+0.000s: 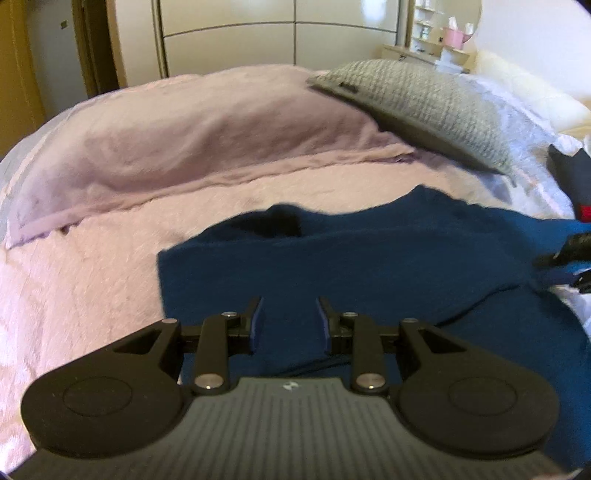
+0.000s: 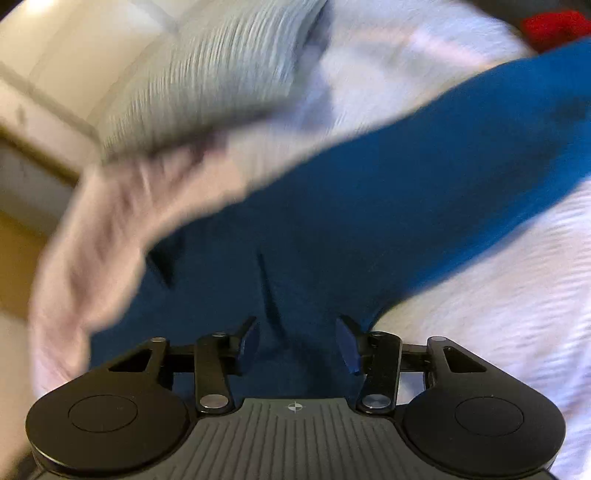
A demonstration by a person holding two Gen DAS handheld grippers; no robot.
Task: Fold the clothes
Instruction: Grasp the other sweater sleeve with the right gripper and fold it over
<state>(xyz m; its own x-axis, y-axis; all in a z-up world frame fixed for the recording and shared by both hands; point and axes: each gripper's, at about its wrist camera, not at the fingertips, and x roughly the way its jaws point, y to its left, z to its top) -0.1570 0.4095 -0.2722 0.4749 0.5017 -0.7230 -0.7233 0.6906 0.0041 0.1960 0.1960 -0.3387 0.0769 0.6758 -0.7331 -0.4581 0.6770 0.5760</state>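
Observation:
A dark blue garment (image 1: 369, 258) lies spread on the pink bed cover (image 1: 92, 277). My left gripper (image 1: 290, 317) is open and empty just above the garment's near part. In the right wrist view, which is blurred, the same blue garment (image 2: 388, 203) stretches from the lower left to the upper right. My right gripper (image 2: 295, 339) is open and empty over it. The tip of the right gripper (image 1: 569, 254) shows at the right edge of the left wrist view, over the garment.
A grey knitted pillow (image 1: 417, 107) lies at the back right of the bed, also in the right wrist view (image 2: 207, 85). A mauve blanket (image 1: 184, 140) is folded across the bed's far side. A dark and red item (image 1: 576, 184) lies at the right. Wardrobe doors (image 1: 280, 33) stand behind.

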